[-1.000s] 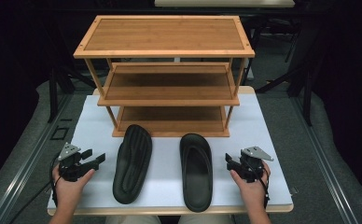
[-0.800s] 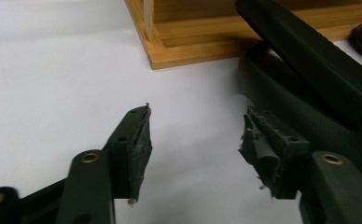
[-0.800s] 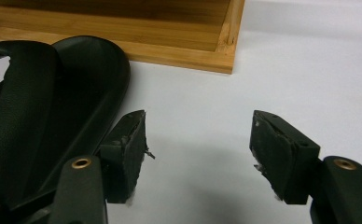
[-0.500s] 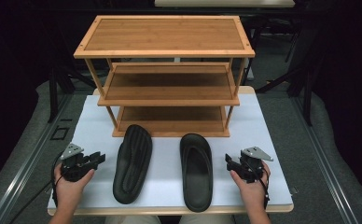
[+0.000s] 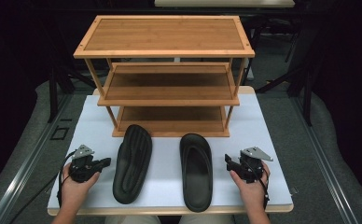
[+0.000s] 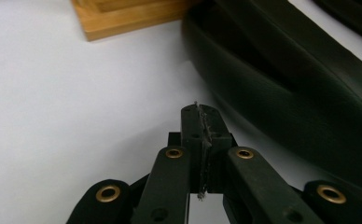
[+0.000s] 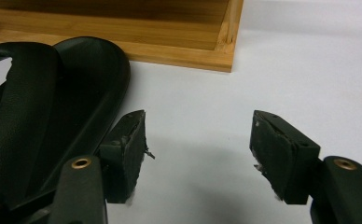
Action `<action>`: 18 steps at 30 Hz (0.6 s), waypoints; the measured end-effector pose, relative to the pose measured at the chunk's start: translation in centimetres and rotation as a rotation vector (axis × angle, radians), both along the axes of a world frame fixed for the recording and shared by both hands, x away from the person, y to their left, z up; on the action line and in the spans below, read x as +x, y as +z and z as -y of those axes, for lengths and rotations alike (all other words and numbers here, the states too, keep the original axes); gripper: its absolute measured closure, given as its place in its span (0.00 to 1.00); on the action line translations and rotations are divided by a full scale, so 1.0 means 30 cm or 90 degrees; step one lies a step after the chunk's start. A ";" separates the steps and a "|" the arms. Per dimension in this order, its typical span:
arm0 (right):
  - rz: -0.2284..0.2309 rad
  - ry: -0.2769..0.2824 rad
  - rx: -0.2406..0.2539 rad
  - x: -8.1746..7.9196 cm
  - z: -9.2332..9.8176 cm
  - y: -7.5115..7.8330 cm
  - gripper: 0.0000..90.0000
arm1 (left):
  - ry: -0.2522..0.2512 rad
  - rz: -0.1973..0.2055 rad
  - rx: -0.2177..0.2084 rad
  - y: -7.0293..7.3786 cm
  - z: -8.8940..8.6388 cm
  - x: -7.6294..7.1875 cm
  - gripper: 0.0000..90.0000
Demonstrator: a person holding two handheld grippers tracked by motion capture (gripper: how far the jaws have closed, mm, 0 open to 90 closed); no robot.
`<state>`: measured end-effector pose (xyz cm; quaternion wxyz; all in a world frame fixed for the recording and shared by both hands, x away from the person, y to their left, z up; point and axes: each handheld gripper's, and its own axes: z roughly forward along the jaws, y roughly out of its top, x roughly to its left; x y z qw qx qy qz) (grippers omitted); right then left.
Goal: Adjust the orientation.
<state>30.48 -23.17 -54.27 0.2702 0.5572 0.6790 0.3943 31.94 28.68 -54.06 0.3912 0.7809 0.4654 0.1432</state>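
Two black slippers lie side by side on the white bench [image 5: 263,140], just in front of the wooden rack [image 5: 165,70]: the left slipper [image 5: 132,161] sole-up, the right slipper [image 5: 196,170] strap-up. The left gripper [image 5: 105,162] rests low on the bench just left of the left slipper, its fingers [image 6: 191,128] having just closed flat against each other with nothing between. The right gripper [image 5: 227,161] sits just right of the right slipper, fingers [image 7: 284,154] spread wide over bare bench. The rack has three shelves.
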 end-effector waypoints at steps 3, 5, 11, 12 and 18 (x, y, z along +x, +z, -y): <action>0.002 0.001 0.002 0.001 -0.002 -0.003 0.39 | -0.007 -0.004 0.003 -0.006 0.010 0.001 1.00; -0.004 0.002 0.002 0.000 -0.003 -0.003 0.39 | -0.017 -0.008 0.004 -0.014 0.019 0.003 1.00; -0.002 -0.001 0.002 0.000 0.000 -0.003 0.39 | -0.037 -0.021 0.003 -0.039 0.044 0.009 1.00; -0.002 -0.001 0.002 0.000 0.000 -0.003 0.39 | -0.038 -0.019 0.006 -0.037 0.049 0.008 1.00; -0.007 0.001 0.008 0.001 0.005 -0.006 0.39 | -0.047 -0.007 0.004 -0.024 0.064 0.002 1.00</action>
